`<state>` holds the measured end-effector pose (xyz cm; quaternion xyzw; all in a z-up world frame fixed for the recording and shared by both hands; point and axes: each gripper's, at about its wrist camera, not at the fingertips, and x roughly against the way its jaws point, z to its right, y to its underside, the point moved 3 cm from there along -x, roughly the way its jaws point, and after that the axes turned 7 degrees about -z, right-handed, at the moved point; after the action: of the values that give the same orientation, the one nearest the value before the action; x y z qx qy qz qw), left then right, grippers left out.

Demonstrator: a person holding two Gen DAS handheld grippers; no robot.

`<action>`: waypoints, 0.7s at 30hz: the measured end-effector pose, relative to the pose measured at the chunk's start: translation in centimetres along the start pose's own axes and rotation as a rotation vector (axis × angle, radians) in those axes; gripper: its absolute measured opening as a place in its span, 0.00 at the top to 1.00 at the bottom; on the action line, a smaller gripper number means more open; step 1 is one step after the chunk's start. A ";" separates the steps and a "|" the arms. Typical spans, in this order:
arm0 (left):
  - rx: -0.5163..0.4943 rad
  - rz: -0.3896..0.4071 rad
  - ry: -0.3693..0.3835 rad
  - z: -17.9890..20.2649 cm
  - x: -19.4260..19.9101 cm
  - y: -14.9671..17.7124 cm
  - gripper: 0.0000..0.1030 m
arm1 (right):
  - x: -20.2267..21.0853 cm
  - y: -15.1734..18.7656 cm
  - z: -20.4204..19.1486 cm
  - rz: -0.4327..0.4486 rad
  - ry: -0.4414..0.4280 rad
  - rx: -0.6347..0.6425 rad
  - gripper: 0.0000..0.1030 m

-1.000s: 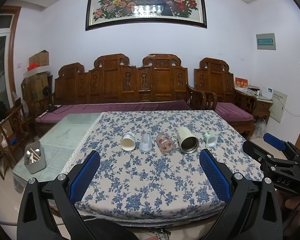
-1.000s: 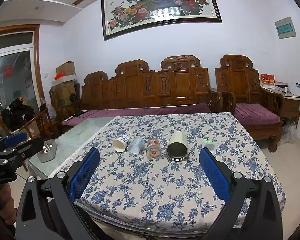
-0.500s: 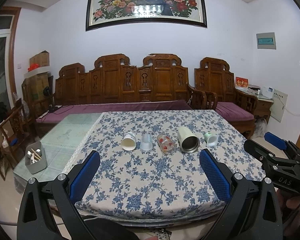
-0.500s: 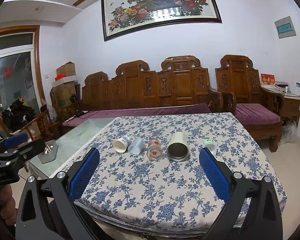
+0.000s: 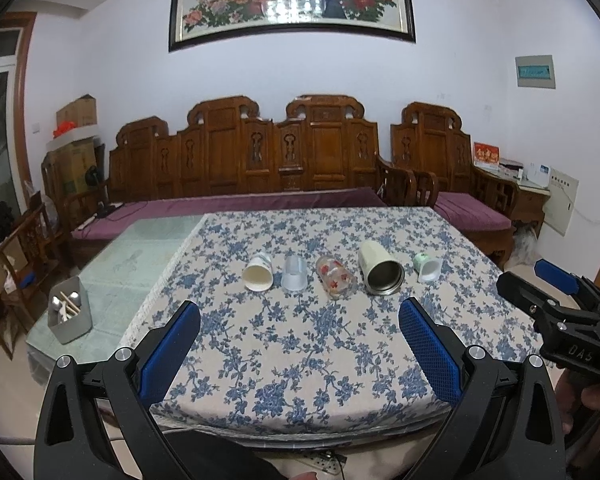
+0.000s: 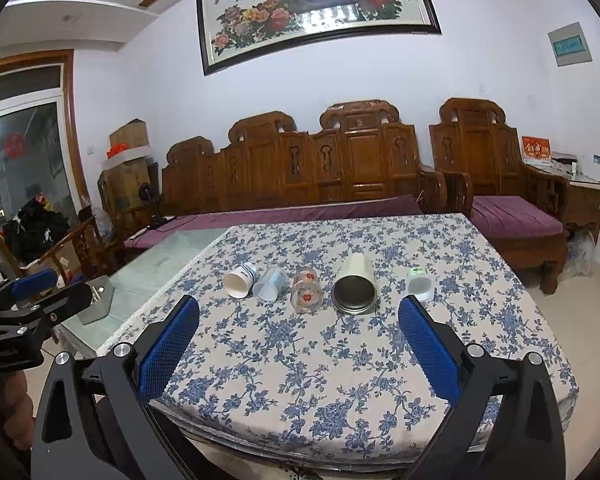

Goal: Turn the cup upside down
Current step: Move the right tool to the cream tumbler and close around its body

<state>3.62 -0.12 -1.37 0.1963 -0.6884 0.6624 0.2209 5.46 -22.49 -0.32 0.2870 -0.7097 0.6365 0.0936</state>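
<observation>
A white-walled room holds a carved wooden sofa [image 5: 284, 160] with purple cushions along the far wall and a framed peacock painting [image 5: 292, 0] above it. In front of the sofa stands the bench [image 5: 300, 360], covered by a blue floral tablecloth; its bare glass top is exposed on the left side, where a grey utensil holder [image 5: 69, 314] stands.

Five cups lie on their sides in one row across the middle of the bench, mouths toward the cameras. The steel-lined cream cup [image 5: 380, 269] serves as landmark. To its left lie, in order, the glass cup with red flowers [image 5: 335, 277], the clear plastic cup [image 5: 295, 274] and the white paper cup [image 5: 259, 273] at the row's end. To its right lies the small white cup with green print [image 5: 427, 266]. Neighbouring cups are near one another; whether any touch cannot be told.

The left gripper [image 5: 300, 340] is held level above the bench's near edge, aimed at the row, its blue-padded fingers [image 5: 172, 344] spread wide apart around nothing. The right gripper [image 6: 300, 336] is held likewise, to the right of the left one, fingers [image 6: 428, 338] wide apart around nothing. Both are well apart from the cups.
</observation>
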 end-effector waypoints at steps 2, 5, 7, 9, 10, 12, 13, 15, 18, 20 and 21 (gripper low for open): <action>-0.005 -0.021 0.002 0.0 -1.1 -0.1 0.07 | -1.0 -0.1 0.4 -0.017 -0.001 0.002 0.02; -0.017 -0.054 0.005 0.1 -2.9 -0.3 0.07 | -3.1 -0.3 1.1 -0.049 -0.002 0.011 0.02; -0.028 -0.079 0.004 0.0 -4.5 -0.7 0.07 | -4.6 -0.7 1.8 -0.068 0.001 0.018 0.02; -0.042 -0.097 -0.001 0.3 -6.0 -1.2 0.07 | -6.3 -1.5 2.4 -0.093 -0.001 0.023 0.04; -0.050 -0.109 -0.002 0.3 -7.0 -1.4 0.07 | -7.1 -1.8 2.7 -0.103 -0.003 0.024 0.05; -0.055 -0.141 0.002 0.3 -9.0 -1.7 0.07 | -9.2 -2.6 3.6 -0.128 -0.001 0.024 0.05; -0.053 -0.153 0.005 0.3 -9.8 -1.9 0.07 | -10.0 -2.8 3.9 -0.135 0.000 0.022 0.05; -0.055 -0.175 0.006 0.2 -11.6 -2.2 0.07 | -12.0 -3.5 4.8 -0.158 0.000 0.014 0.05; -0.057 -0.208 0.005 -0.1 -14.2 -2.4 0.07 | -14.6 -4.0 5.8 -0.193 0.004 0.010 0.05; -0.054 -0.228 0.012 -0.2 -15.6 -2.6 0.07 | -16.7 -4.4 6.5 -0.228 0.006 0.012 0.06; -0.049 -0.244 0.018 -0.4 -16.5 -2.7 0.07 | -17.5 -4.7 6.8 -0.245 0.009 0.012 0.06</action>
<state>18.81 -0.18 -8.44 0.2672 -0.6734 0.6152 0.3108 23.82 -24.05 -6.26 0.3693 -0.6652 0.6258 0.1719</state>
